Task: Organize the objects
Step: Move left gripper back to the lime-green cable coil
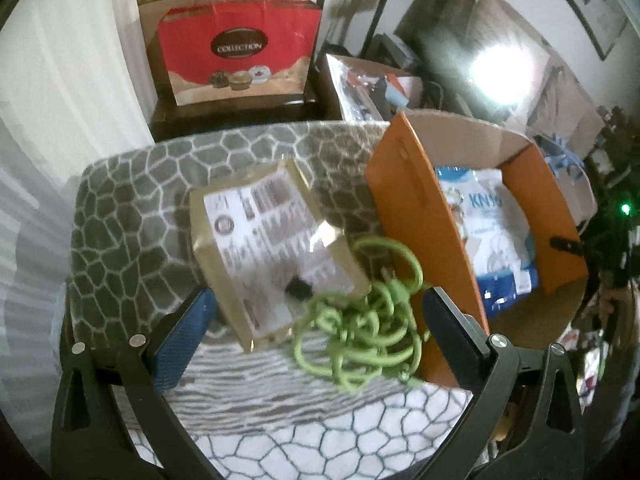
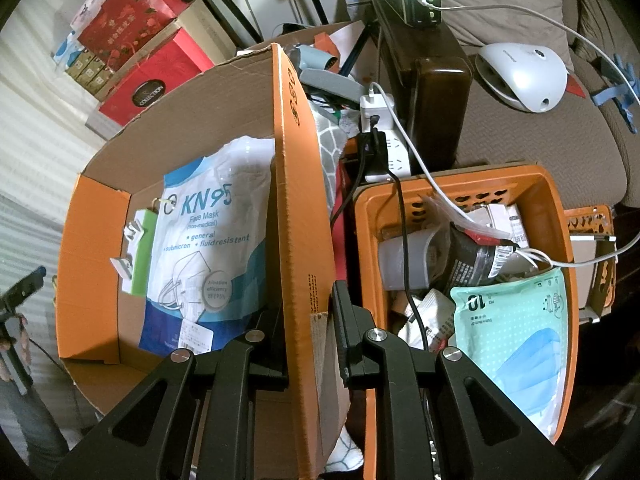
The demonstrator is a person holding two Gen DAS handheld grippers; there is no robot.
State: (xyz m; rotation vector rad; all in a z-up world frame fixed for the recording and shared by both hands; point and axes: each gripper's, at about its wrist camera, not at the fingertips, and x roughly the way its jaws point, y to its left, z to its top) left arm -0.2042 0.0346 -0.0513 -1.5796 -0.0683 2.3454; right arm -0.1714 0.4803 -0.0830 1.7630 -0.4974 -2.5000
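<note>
Surface: grey-and-white pebble-patterned blanket point(image 1: 120, 216), with red gift bags stacked behind it.
Cardboard box: orange-lined box point(image 1: 404, 216) sat at the blanket's right edge, already holding a KN95 mask pack point(image 2: 208, 240).
Right gripper: right gripper point(image 2: 308, 320) stood clenched on the box's upright flap point(image 2: 298, 184), one finger on each face.
Left gripper: left gripper point(image 1: 316, 332) hung released, jaws wide, nothing between the pads.
Green cord: tangled green cord point(image 1: 360, 316) lay just ahead between the open fingers, beside the box wall, possibly draped over the gold box's corner; blur hid that.
Gold box: gold box point(image 1: 272, 252) lay mid-blanket, long axis running from the far left toward the near right.
Nearer hand: left, by my judgement.
</note>
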